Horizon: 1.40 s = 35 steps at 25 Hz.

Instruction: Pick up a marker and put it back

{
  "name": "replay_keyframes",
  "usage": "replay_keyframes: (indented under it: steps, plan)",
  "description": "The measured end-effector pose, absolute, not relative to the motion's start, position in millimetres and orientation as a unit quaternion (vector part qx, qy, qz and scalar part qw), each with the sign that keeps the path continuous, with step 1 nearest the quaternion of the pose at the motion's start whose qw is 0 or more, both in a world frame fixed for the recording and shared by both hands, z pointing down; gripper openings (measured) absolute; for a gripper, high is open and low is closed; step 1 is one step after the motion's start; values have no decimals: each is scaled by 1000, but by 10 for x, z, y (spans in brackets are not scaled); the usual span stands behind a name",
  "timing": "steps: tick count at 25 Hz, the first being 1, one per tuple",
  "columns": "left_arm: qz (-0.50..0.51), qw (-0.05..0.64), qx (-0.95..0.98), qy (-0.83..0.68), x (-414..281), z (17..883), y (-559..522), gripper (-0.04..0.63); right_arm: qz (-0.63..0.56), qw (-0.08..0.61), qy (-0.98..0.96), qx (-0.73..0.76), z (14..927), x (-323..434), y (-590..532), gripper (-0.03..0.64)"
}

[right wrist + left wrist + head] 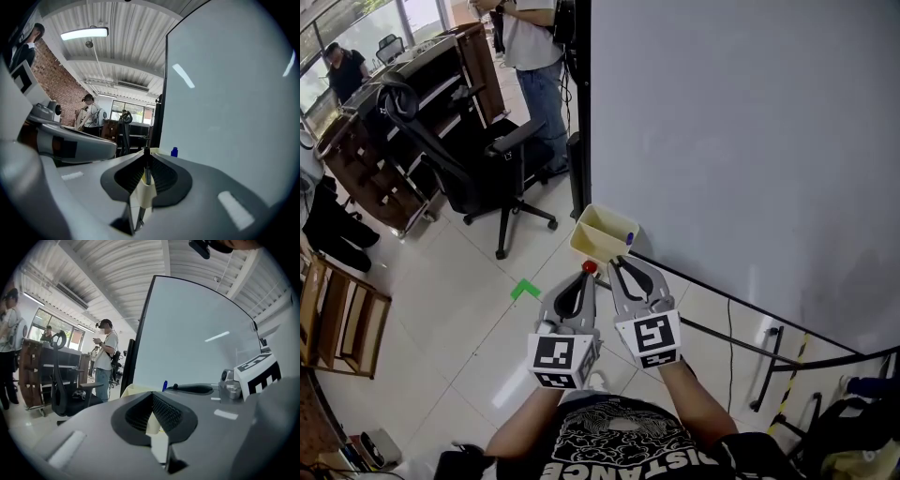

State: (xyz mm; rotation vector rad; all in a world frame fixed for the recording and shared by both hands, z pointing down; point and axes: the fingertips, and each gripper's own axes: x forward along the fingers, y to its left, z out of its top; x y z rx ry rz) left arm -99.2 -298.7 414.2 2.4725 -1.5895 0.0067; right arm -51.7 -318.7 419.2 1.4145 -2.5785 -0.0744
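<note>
Pick-up looks done: the right gripper's [146,153] jaws pinch a slim dark rod, probably the marker [146,171], near the yellow tray [594,225], while the left gripper's [152,394] jaws are pressed together and empty; putting it back remains.

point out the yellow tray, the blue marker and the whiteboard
yellow tray [587,247]: head view, its near wall
blue marker [629,238]: head view, its visible blue end
whiteboard [741,141]: head view, the bare middle of its face
</note>
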Motion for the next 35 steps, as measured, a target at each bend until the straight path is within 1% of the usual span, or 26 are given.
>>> replay_keyframes:
  steps: [11,23,35]
  plan:
    - [2,105,835,-540,-986,4166,-2963,5,-18,117,-869,480,4359,-490,-3197,37]
    - [3,104,833,-543,-979,4167,-2939,4,-15,119,-873,472,4391,-507,-3165,37]
    - [0,99,838,-536,-954,4111,-2806,5,-30,99,-871,481,4179,-467,-3033,37]
